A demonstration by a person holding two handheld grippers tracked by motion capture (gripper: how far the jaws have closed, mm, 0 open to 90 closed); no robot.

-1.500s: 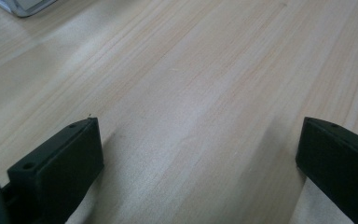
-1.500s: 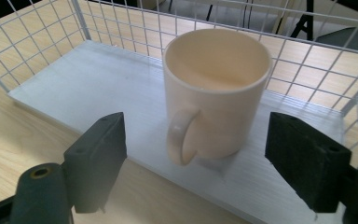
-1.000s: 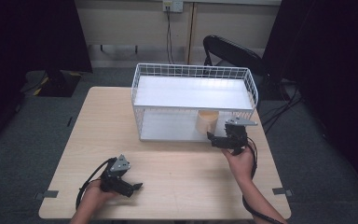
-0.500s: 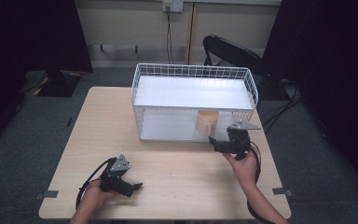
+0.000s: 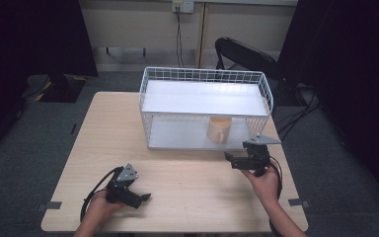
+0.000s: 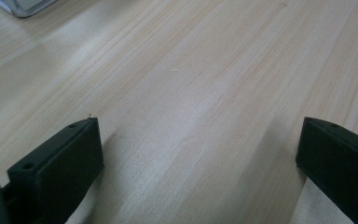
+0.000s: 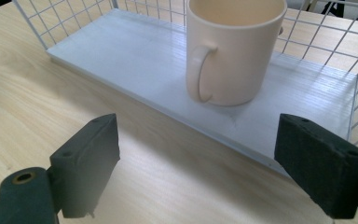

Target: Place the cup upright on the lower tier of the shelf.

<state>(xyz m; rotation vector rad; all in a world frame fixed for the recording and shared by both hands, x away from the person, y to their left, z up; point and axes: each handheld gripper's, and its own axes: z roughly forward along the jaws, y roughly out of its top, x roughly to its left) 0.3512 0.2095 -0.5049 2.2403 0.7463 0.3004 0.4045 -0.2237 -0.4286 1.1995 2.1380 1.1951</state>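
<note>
A cream mug (image 5: 219, 129) (image 7: 233, 49) stands upright on the lower shelf of a white wire rack (image 5: 205, 79), its handle facing the table's front. My right gripper (image 5: 233, 160) (image 7: 205, 158) hovers open just in front of the shelf's edge, jaws wide apart and empty, a short way from the mug. My left gripper (image 5: 144, 197) (image 6: 200, 163) rests low over bare wood near the front left of the table (image 5: 187, 182), open with nothing between its jaws.
The rack's white lower shelf board (image 7: 135, 51) and wire walls (image 7: 317, 42) enclose the mug on three sides. A black chair (image 5: 246, 57) stands behind the table. Dark curtains and grey carpet surround it. Cables trail from both grippers.
My right gripper has drawn back from the rack toward the table's front right, away from the mug. The left gripper has stayed where it was.
</note>
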